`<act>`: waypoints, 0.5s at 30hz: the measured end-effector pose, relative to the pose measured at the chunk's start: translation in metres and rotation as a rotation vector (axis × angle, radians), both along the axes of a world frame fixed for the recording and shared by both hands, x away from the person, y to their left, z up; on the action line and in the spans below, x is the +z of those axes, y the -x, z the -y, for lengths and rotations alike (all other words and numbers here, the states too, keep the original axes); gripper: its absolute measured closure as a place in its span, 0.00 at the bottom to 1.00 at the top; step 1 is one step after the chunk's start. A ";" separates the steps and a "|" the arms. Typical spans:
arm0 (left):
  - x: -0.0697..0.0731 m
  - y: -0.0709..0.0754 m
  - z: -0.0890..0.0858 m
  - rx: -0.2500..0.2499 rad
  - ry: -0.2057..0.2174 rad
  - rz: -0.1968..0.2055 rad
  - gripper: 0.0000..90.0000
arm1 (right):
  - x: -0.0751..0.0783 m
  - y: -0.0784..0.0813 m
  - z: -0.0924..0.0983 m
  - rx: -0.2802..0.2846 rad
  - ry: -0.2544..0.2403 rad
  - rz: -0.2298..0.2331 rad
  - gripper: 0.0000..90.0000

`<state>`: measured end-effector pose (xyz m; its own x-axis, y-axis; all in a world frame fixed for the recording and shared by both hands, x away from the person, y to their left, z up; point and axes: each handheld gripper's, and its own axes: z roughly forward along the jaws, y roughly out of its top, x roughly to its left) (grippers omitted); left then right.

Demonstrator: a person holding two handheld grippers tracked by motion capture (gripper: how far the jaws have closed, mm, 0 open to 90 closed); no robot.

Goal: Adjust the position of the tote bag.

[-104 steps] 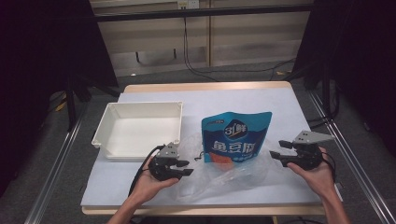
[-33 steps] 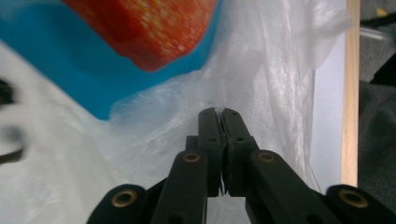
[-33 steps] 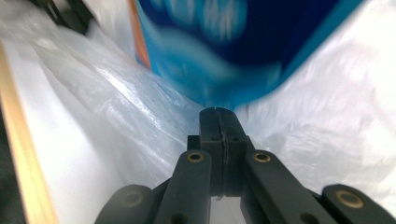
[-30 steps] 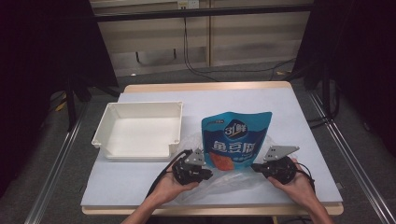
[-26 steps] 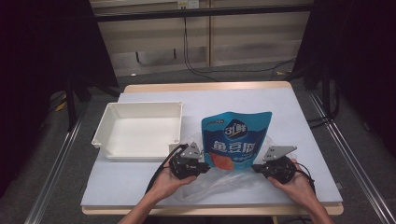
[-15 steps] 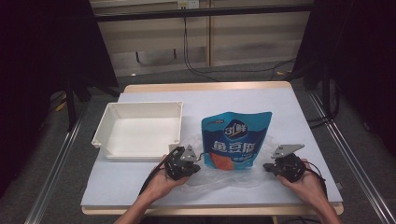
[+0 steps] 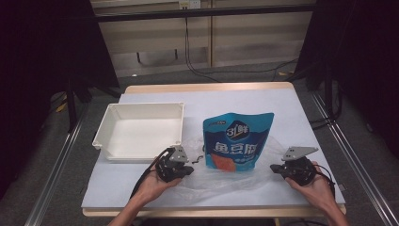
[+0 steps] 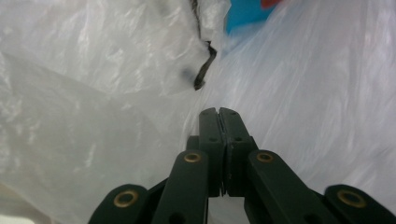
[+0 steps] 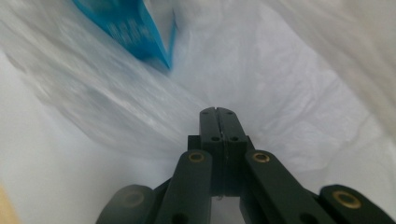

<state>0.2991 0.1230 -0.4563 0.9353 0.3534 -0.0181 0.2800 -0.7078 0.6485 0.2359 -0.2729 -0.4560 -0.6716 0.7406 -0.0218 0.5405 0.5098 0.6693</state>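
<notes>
In the high view, the blue snack pouch (image 7: 238, 141) lay on the table (image 7: 301, 108), its lower end inside the mouth of a clear plastic bag (image 7: 226, 176). The white tray (image 7: 141, 129) sat left of the pouch. The left gripper (image 7: 181, 170) held the bag's edge at the pouch's lower left, the right gripper (image 7: 278, 168) at its lower right, probably to stretch the mouth wide so the pouch could slide in.

In the left gripper view, the jaws were fully closed, film apparently pinched between them, with a dark tie (image 8: 204, 70) beyond.

In the right gripper view, the jaws were likewise clamped together on the film, the pouch's blue corner (image 9: 140, 37) ahead.

Compared with a second earlier, both grippers had drawn outward from the pouch, spreading the bag.
</notes>
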 end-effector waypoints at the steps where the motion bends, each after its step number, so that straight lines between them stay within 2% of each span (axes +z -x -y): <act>1: 0.002 0.000 0.001 -0.001 0.011 -0.005 0.98 | 0.006 0.001 0.000 0.003 -0.023 0.013 1.00; 2: 0.006 0.000 0.005 -0.008 0.023 0.000 0.98 | 0.010 0.001 -0.001 0.009 -0.047 0.027 1.00; 3: 0.011 -0.002 0.006 -0.035 0.007 0.011 0.98 | 0.017 0.001 -0.002 0.021 -0.070 0.050 1.00; 4: 0.012 -0.003 0.009 -0.019 0.033 0.014 0.97 | 0.022 0.001 -0.004 0.022 -0.075 0.064 1.00; 6: 0.014 -0.007 0.014 -0.007 0.059 0.008 0.98 | 0.029 -0.002 -0.008 0.024 -0.082 0.082 1.00; 8: 0.012 -0.014 0.018 0.020 0.025 0.003 0.98 | 0.030 -0.008 -0.012 0.024 -0.076 0.085 1.00; 9: 0.009 -0.016 0.019 0.025 0.039 -0.004 0.98 | 0.028 -0.015 -0.015 0.023 -0.068 0.082 1.00; 10: 0.007 -0.018 0.020 0.049 0.034 -0.008 0.98 | 0.026 -0.019 -0.016 0.014 -0.067 0.079 1.00; 11: 0.005 -0.020 0.021 0.048 0.030 -0.022 0.98 | 0.022 -0.025 -0.017 0.006 -0.072 0.074 1.00; 12: 0.003 -0.019 0.023 0.059 0.049 -0.038 0.98 | 0.019 -0.030 -0.018 0.006 -0.071 0.063 1.00; 14: -0.001 -0.020 0.028 0.058 0.030 -0.040 0.98 | 0.013 -0.036 -0.020 0.008 -0.055 0.042 1.00; 15: -0.003 -0.022 0.031 0.043 -0.022 -0.029 0.98 | 0.010 -0.039 -0.021 0.006 -0.043 0.028 1.00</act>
